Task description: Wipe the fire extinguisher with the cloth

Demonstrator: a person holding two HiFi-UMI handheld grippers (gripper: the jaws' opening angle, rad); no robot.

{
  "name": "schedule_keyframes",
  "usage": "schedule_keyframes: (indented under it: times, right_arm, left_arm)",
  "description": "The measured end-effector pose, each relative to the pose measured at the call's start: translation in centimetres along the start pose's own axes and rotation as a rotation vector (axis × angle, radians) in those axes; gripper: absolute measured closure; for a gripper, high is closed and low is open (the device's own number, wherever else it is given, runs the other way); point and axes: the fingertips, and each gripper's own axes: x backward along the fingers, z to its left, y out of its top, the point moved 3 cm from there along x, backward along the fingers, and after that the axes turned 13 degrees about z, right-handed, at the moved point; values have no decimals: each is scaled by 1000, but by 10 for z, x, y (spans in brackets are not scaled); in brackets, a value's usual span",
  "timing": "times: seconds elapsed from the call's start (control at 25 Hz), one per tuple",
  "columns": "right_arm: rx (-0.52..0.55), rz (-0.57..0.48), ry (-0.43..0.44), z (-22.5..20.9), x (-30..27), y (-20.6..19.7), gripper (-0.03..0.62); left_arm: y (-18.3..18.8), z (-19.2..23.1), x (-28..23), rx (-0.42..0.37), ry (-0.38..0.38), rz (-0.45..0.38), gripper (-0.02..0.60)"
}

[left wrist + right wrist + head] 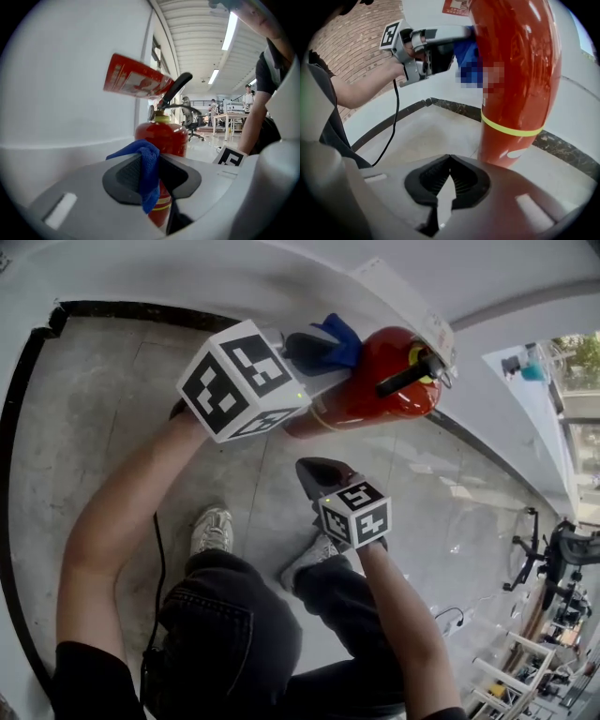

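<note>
at the left, our left gripper (314, 351) reaches roughly level toward the wall (187, 277). its jaws stand narrow, pinched on a fold of the blue cloth (147, 173), which bunches up between the pads and hangs down below them.

lower and nearer the middle, our right gripper (449, 159) tilts down at the floor (426, 136). its jaws are closed tip to tip with nothing between them. it sits near the lower body of the cylinder but apart from it.

at the right stands the red fire extinguisher (375, 385), upright on the floor close to the wall, so its long axis is vertical. a yellow band (511, 130) runs round the body low down and the black lever (408, 376) sits on top.

the relation that matters is this: the extinguisher lies straight ahead of the left jaws, directly behind the cloth. the cloth meets it high up, at the shoulder just under the valve. whether the cloth actually presses on the red paint we cannot tell, because that spot is obscured in the right gripper view.

we judge the left hand to be the nearer one and the one to do the wiping. since the body runs vertical, a stroke from here would go down the side toward the band, or around the shoulder, with the cloth kept between the pads and the metal. the right hand is free and close enough to steady the cylinder should it rock.
</note>
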Motion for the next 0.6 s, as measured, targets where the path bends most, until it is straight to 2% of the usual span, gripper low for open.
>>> schedule_keyframes:
  times: [0.08, 0.24, 0.32, 0.4, 0.48, 0.6]
  right_arm:
    - [9, 2, -5, 2, 1, 4, 591]
    - [8, -10, -14, 7, 3, 13, 591]
    - [9, -13, -13, 9, 5, 17, 591]
    - [11, -17, -15, 10, 6, 20, 591]
    - [10, -22, -16, 10, 7, 21, 591]
    - [1, -24, -13, 10, 6, 20, 591]
  left_arm:
    - [19, -1, 10, -55, -5, -36, 481]
    - [50, -12, 23, -200, -49, -52, 480]
    - [63, -23, 24, -290, -80, -36, 481]
    - [71, -27, 19, -368, -77, -4, 482]
    - [80, -24, 14, -394, -70, 1, 482]
    - [91, -16, 8, -385, -66, -25, 482]
